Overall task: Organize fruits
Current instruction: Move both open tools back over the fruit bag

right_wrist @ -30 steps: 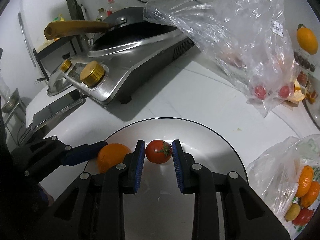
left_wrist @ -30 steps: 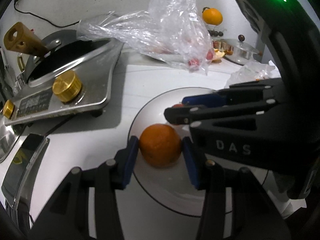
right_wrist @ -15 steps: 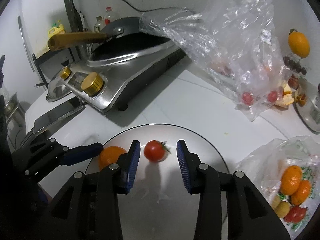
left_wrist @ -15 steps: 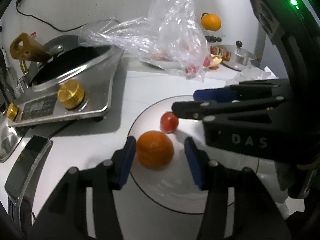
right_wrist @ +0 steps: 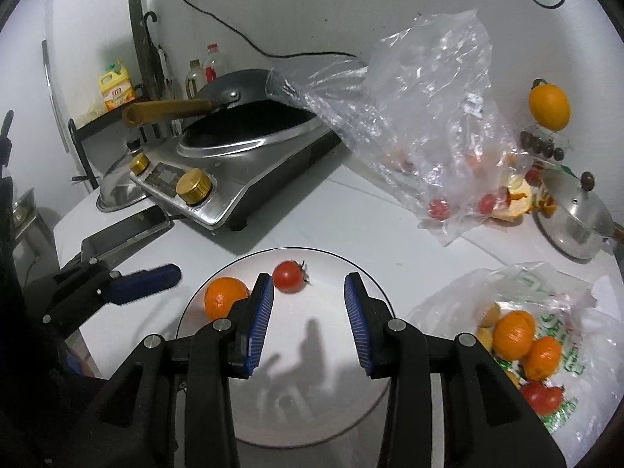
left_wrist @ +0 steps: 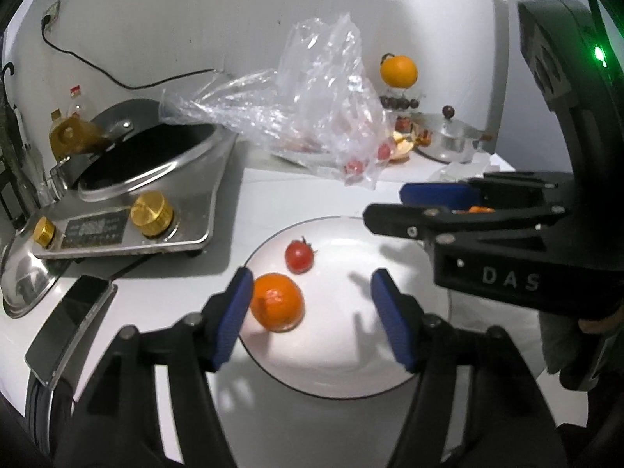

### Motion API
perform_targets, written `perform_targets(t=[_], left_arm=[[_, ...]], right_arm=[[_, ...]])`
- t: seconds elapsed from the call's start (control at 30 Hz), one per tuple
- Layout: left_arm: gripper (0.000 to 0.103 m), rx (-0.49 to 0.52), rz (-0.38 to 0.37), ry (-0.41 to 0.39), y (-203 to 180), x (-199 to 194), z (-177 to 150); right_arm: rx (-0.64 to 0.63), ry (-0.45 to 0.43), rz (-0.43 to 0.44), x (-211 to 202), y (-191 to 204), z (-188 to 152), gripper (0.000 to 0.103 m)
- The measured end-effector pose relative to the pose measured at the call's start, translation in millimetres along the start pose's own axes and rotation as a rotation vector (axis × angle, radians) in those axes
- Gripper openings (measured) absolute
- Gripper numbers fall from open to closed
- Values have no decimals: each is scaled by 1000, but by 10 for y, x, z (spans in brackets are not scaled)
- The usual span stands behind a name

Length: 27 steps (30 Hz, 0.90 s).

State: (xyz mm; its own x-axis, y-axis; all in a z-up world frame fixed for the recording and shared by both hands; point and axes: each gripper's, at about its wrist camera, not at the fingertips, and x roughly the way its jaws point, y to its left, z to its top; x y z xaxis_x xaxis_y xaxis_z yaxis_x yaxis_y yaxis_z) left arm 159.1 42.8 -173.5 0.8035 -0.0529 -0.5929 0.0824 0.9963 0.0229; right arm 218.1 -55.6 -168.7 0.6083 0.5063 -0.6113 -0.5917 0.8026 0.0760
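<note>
Orange (left_wrist: 277, 302) & cherry tomato (left_wrist: 298, 256): side by side on white plate (left_wrist: 351, 370), left part. Left claw (left_wrist: 312, 312): wide open, empty, left pad beside orange. Right claw (right_wrist: 308, 312): open, empty, above plate. Surface (right_wrist: 351, 226): white; bag w/ fruit (right_wrist: 522, 331) at right, stove (right_wrist: 241, 163) behind.

One white plate (right_wrist: 362, 269) holds one orange (right_wrist: 223, 299) and one cherry tomato (right_wrist: 288, 276); two plastic bags (right_wrist: 421, 117) lie nearby.
</note>
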Motion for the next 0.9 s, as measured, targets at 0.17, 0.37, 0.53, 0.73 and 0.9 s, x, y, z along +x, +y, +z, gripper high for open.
perform_targets(t=[0.17,0.37,0.53,0.73,0.9], left_arm=[[65,-7,4,-14,-79,-126,20],[65,-13,5,-23,-183,-225,47],[65,-15,-1,-27,-300,-289,66],[74,-6,-8,-44,-465,-355,104],[74,0,-12,-43,-598,-372,139]], right_arm=[[8,-22,-13,-185,-53,-63,40],[22,-48,-27,-404,-137,-133,40],[34,-66,-37,-568,-217,-205,40],[49,-85,-52,-745,-345,-305,41],[63,-98,-63,-869,-472,-377,41]])
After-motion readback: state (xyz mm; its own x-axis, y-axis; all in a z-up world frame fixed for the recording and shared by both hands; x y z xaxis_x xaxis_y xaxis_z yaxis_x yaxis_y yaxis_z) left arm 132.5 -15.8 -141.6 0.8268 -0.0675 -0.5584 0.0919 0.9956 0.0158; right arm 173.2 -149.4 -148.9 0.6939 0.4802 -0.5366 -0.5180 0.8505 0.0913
